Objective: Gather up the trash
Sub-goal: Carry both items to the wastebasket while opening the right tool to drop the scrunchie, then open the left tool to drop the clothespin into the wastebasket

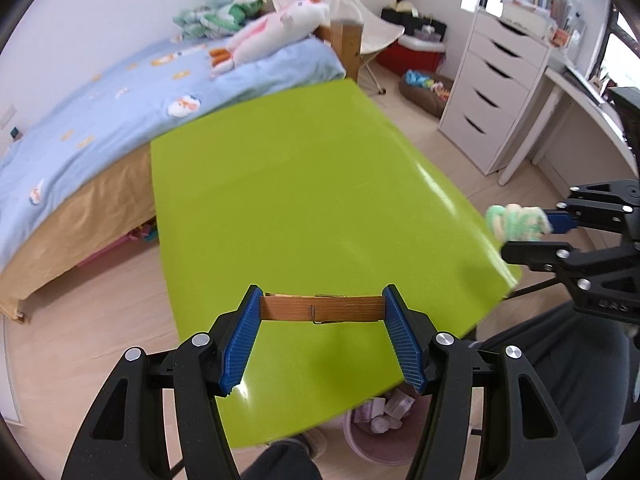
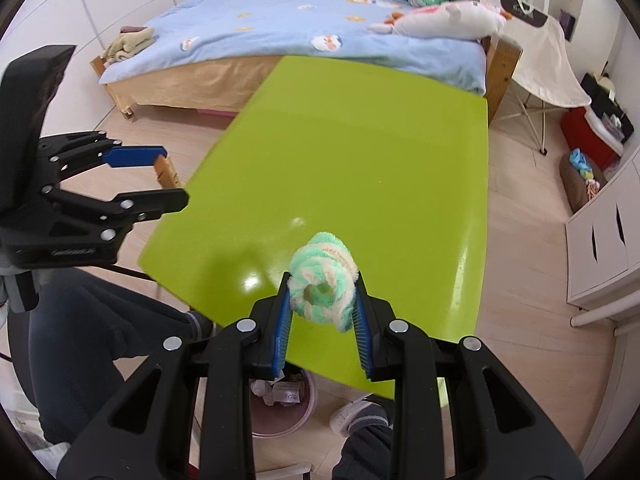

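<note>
The pink round plastic bin (image 1: 370,438) stands on the floor under the near edge of the bright green glossy tabletop (image 1: 320,184), and some white and pale wrappers already lie in it. I take this bin as the landmark.

Above the bin, a little toward the tabletop, the left gripper (image 1: 322,310) pinches a brown wooden clothespin with a thin metal spring (image 1: 320,309). The clothespin lies across the gap, and each blue ribbed pad presses on one of its ends. It looks light and stiff, so I judge that it does not bend, but a hold by the two ends is narrow. If the piece turns, it can slip out. A hold across the flat sides, near the spring, seems safer to me.

To the right of the bin and also above it, the right gripper (image 2: 322,300) is closed on a fluffy ring of mint green and cream yarn (image 2: 323,284). The pads squeeze it from both sides, and the hole in the middle is visible. It looks very light and soft. I judge that it gives under pressure, cannot break, and catches well on the ribbed pads, so any place on the ring is good for holding.

Both things hang in the air above the tabletop, which carries nothing else.

Beyond the tabletop, far from the bin, stands a bed with a light blue cover (image 2: 280,28).
</note>
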The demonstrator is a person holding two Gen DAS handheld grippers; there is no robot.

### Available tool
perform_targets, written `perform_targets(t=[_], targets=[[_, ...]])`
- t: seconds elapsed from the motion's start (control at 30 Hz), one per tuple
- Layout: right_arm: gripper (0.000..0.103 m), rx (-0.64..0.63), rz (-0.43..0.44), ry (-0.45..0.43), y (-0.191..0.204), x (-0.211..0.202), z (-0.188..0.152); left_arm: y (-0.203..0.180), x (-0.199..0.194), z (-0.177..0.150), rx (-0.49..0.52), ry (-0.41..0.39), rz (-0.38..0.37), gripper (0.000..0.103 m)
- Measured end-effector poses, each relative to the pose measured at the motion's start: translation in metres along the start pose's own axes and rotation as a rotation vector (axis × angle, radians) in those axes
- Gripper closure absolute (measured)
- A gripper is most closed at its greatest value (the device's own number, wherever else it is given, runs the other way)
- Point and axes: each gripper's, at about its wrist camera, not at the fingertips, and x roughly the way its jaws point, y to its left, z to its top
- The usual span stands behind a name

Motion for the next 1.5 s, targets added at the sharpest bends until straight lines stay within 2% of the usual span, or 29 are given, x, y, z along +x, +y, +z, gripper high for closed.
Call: perform_targets(t=[0.2, 0.47, 0.77, 1.03, 1.07, 1.1, 1.17, 1.23, 1.27, 1.3, 1.5], targets=[[0.075, -0.022, 0.008, -0.048, 0.022, -0.031, -0.027, -0.016, -0.043, -0.027, -0.005, -0.076, -0.013, 0.044], [0.075, -0.05, 0.024, -0.081, 0.047, -0.058, -0.063, -0.033, -0.069, -0.065, -0.029, -0.12, -0.029, 0.044], [0.075, -0.06, 0.083, -0.03, 0.062, -0.055, -0.098, -0.031, -0.079, -0.103, -0.077, -0.118, -0.029, 0.044], [0.073, -0.066, 0.155, -0.002, 0.07, -0.045, -0.101, -0.028, -0.087, -0.115, -0.099, -0.113, -0.039, 0.044], [0.065, -0.065, 0.158, -0.001, 0.071, -0.045, -0.102, -0.028, -0.088, -0.115, -0.098, -0.115, -0.042, 0.044], [0.048, -0.061, 0.158, -0.006, 0.071, -0.045, -0.102, -0.028, -0.089, -0.116, -0.098, -0.116, -0.042, 0.044], [0.036, -0.054, 0.156, -0.013, 0.071, -0.046, -0.102, -0.03, -0.089, -0.116, -0.094, -0.118, -0.041, 0.044], [0.029, -0.044, 0.146, -0.016, 0.07, -0.047, -0.102, -0.03, -0.089, -0.117, -0.091, -0.118, -0.046, 0.044], [0.019, -0.037, 0.138, -0.021, 0.069, -0.048, -0.102, -0.031, -0.088, -0.117, -0.09, -0.117, -0.05, 0.044], [0.013, -0.03, 0.133, -0.027, 0.067, -0.049, -0.103, -0.032, -0.088, -0.117, -0.087, -0.116, -0.055, 0.044], [0.008, 0.019, 0.082, -0.038, 0.055, -0.055, -0.106, -0.042, -0.085, -0.118, -0.059, -0.103, -0.09, 0.044]])
